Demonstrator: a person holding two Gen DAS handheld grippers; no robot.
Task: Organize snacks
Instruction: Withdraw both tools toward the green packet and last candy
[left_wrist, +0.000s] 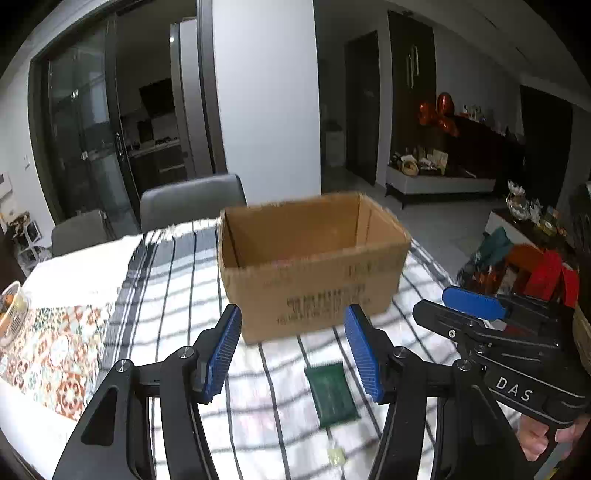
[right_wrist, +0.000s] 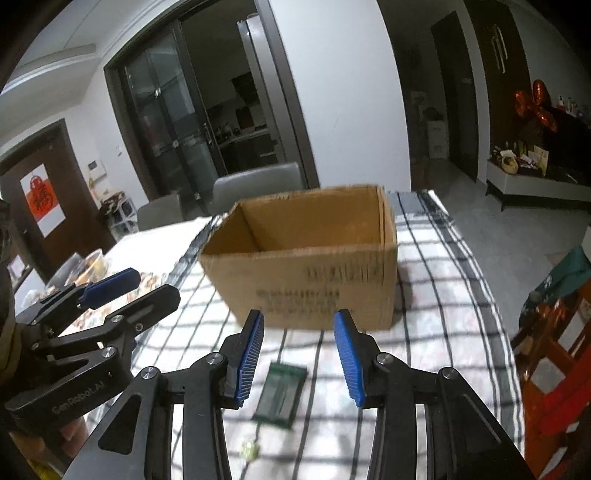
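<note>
An open, empty-looking cardboard box stands on the checked tablecloth. In front of it lies a flat dark green snack packet, with a small pale wrapped sweet nearer to me. My left gripper hovers open above the cloth, the green packet just below and right of its gap. My right gripper is open too, with the packet under its gap and nothing between the pads. Each gripper shows in the other's view, the right gripper and the left gripper.
Two grey chairs stand behind the table. A patterned cloth and a small basket lie at the left edge. Red and green bags sit off the table's right side. A hand holds the right gripper's handle.
</note>
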